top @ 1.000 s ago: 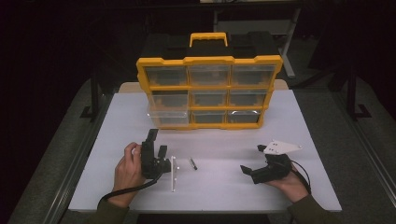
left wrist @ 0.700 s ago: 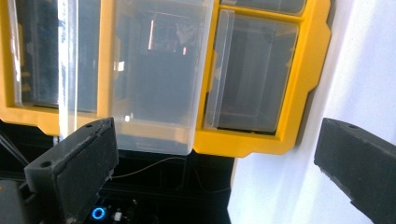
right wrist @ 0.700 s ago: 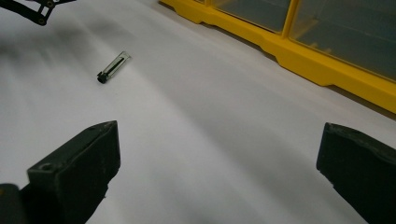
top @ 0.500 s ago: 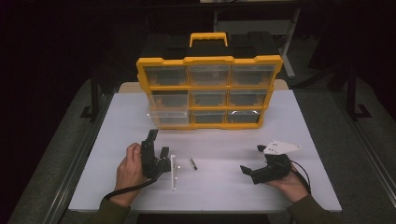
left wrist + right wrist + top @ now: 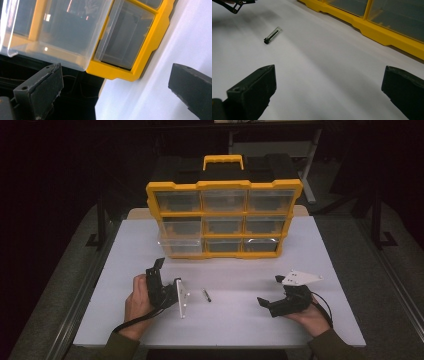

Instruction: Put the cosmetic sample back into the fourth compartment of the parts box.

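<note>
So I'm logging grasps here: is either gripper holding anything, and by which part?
Nothing is held. The left gripper and right gripper both stand open, and the small screw lies untouched between them.

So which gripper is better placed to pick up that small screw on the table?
Probably left. The left gripper sits closer to the screw, though it faces the pulled-out drawer. The right gripper is open toward it but farther.

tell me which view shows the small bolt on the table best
The right gripper view: the bolt lies whole and close on the table, dark head and shiny shaft clear. The high view shows it as a tiny dark sliver.
</note>
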Tool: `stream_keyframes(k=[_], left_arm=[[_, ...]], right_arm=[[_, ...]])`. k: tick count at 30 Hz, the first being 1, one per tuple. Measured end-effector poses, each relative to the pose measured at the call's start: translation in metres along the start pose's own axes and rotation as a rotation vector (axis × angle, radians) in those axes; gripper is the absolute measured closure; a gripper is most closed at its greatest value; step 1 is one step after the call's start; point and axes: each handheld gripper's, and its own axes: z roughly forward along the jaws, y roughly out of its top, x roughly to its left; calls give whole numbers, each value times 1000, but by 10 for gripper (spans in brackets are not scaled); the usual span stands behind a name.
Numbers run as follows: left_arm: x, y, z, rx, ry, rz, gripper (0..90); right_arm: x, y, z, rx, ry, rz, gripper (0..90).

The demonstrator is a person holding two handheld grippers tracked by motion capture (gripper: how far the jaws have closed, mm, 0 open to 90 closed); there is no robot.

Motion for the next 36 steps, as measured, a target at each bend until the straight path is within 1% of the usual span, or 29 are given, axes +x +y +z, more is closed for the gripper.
stream_keyframes(k=[2, 5, 7, 11, 13, 14, 17, 18, 20, 22, 26, 28, 31, 32, 33, 36], left_arm=[[1, -1, 1, 1, -3, -18, 0], [2, -2, 2, 8, -23, -59, 0], [2, -2, 3, 6, -28, -79, 0], [3, -4, 3, 20, -42, -96, 0], [4, -5, 4, 21, -52, -114, 0], [5, -5, 4, 23, -60, -133, 0], [6, -7, 6, 28, -74, -164, 0], [6, -7, 6, 28, -81, -180, 0], [7, -8, 6, 28, -82, -188, 0], [9, -9, 7, 28, -90, -210, 0], [12, -12, 8, 36, -124, -273, 0], [13, -12, 9, 38, -129, -290, 0], [15, -14, 9, 38, -150, -342, 0], [15, -14, 10, 40, -156, -350, 0], [16, -15, 10, 40, -162, -372, 0], [18, -16, 10, 41, -176, -401, 0]], right_arm=[[0, 0, 0, 0, 0, -1, 0], [0, 0, -1, -3, 1, 0, 0], [0, 0, -1, -4, 0, 2, 0], [0, 0, -1, -4, 1, 2, 0], [0, 0, 0, -1, 1, 2, 0], [0, 0, 0, -1, 1, -1, 0], [0, 0, 0, -1, 2, 2, 0], [0, 0, 0, -2, 2, 2, 0], [0, 0, 0, -3, 3, 2, 0], [0, 0, 0, 0, 3, 4, 0], [0, 0, 0, 0, 3, 0, 0], [0, 0, 0, 2, 2, 3, 0], [0, 0, 0, -1, 2, 0, 0], [0, 0, 0, -1, 2, 0, 0], [0, 0, 0, 0, 2, -1, 0], [0, 0, 0, 0, 2, 0, 0]])
